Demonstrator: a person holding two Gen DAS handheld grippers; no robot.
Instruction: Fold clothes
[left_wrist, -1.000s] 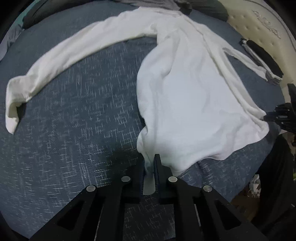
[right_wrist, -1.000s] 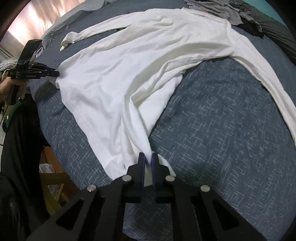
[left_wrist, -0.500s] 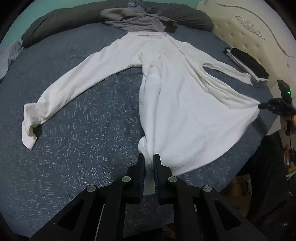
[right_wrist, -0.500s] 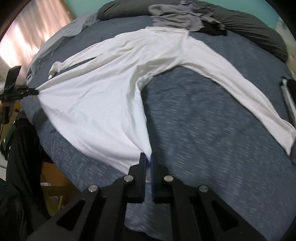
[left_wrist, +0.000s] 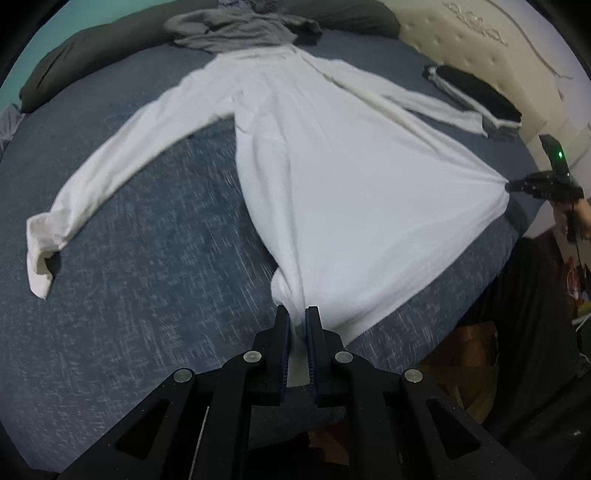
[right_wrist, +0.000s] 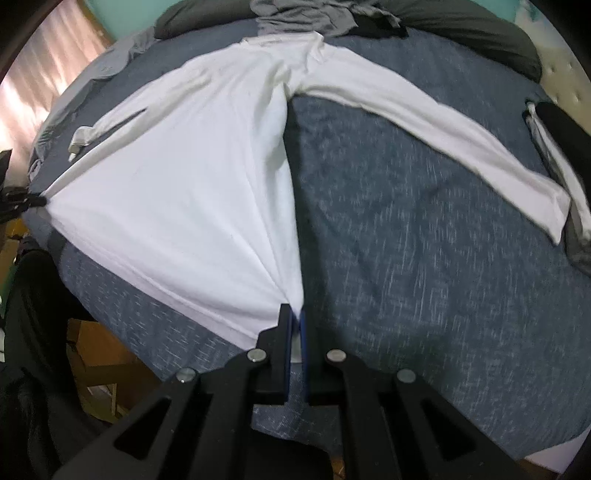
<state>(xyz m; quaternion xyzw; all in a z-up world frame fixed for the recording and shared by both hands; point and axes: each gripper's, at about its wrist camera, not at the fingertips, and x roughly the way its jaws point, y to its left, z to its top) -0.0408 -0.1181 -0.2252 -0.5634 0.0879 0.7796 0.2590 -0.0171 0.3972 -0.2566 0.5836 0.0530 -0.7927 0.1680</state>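
White long-sleeved shirt (left_wrist: 332, 177), spread on blue bed (left_wrist: 147, 295); left tool (left_wrist: 297, 321) and right tool (right_wrist: 292, 317) each clamped on a hem corner, frame bottom centre.

One white long-sleeved shirt (left_wrist: 343, 184) lies spread on a bed (left_wrist: 147, 295) covered by one blue patterned sheet, its two sleeves flung toward opposite edges. Two black grippers clamp its hem: the left gripper (left_wrist: 297, 319) at one bottom corner, the right gripper (right_wrist: 292, 317) at the other. At the far edge sits one heap of grey clothes (left_wrist: 236, 31) against one dark bolster (right_wrist: 461, 29). One folded black garment with white stripes (left_wrist: 476, 94) rests near the cream tufted headboard (left_wrist: 480, 44).
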